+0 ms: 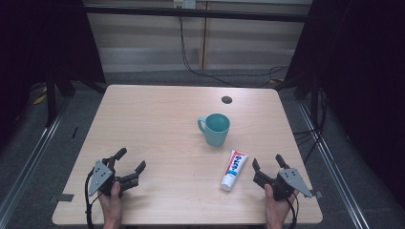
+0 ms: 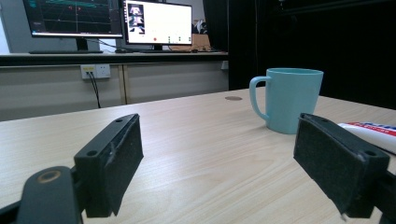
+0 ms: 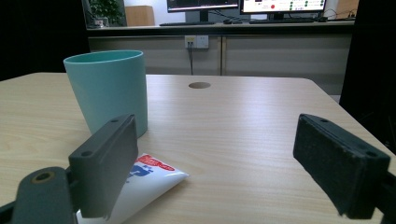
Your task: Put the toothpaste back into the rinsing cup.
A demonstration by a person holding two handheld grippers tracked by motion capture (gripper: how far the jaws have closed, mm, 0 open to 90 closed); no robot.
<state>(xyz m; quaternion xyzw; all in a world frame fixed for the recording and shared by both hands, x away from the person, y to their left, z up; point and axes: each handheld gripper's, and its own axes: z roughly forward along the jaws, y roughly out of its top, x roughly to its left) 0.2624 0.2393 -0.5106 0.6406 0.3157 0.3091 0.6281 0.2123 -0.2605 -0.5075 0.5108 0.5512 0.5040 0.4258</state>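
A teal mug [image 1: 215, 128] stands upright near the middle of the wooden table [image 1: 157, 119], handle to the left. Just in front of it and to the right lies a white toothpaste tube [image 1: 234, 170] with blue and red print, cap toward me. My left gripper [image 1: 131, 161] rests at the front left, open, nothing between its jaws. My right gripper [image 1: 268, 162] sits at the front right beside the tube, open and empty. The left gripper view has the mug [image 2: 289, 99] ahead on the right; in the right gripper view the tube [image 3: 144, 184] lies by the left jaw, the mug [image 3: 108, 88] behind it.
A round cable hole [image 1: 227, 99] sits in the table behind the mug. Cables [image 1: 224, 74] trail on the floor past the far edge. Dark curtains and frame posts flank both sides. A desk with monitors [image 2: 116, 21] stands beyond the table.
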